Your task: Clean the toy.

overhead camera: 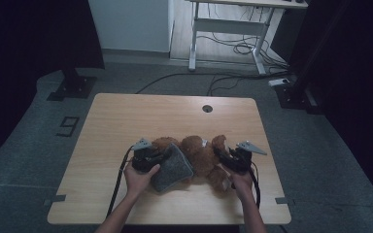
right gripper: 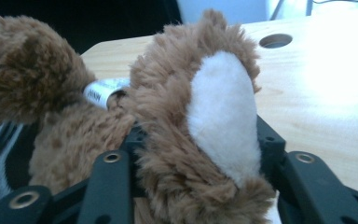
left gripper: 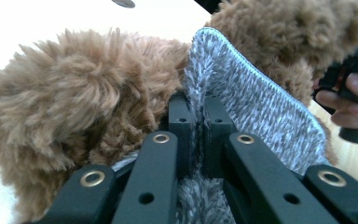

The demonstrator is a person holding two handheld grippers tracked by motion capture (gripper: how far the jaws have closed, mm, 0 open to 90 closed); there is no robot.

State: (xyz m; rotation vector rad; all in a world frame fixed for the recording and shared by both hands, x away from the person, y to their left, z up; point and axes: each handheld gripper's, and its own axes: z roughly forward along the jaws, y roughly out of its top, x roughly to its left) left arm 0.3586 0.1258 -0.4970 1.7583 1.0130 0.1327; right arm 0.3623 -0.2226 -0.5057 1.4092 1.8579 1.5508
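Wooden table (overhead camera: 126, 116), brown teddy bear (overhead camera: 199, 153), grey knitted garment (overhead camera: 172, 167) seemingly clamped

One camera hangs high, looking forward and down over the worktop (overhead camera: 126, 121); two more ride close behind each pair of jaws, sharing the plush bear (overhead camera: 201, 155).

Dim, murky high view with black corners; claw views glare white across the table (left gripper: 37, 23), near fur slightly soft.

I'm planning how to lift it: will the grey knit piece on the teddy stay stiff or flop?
Likely floppy: the grey knit piece curves and folds where the left gripper pinches it. Probably light and grippy, given its fuzzy yarn. The teddy looks soft too.
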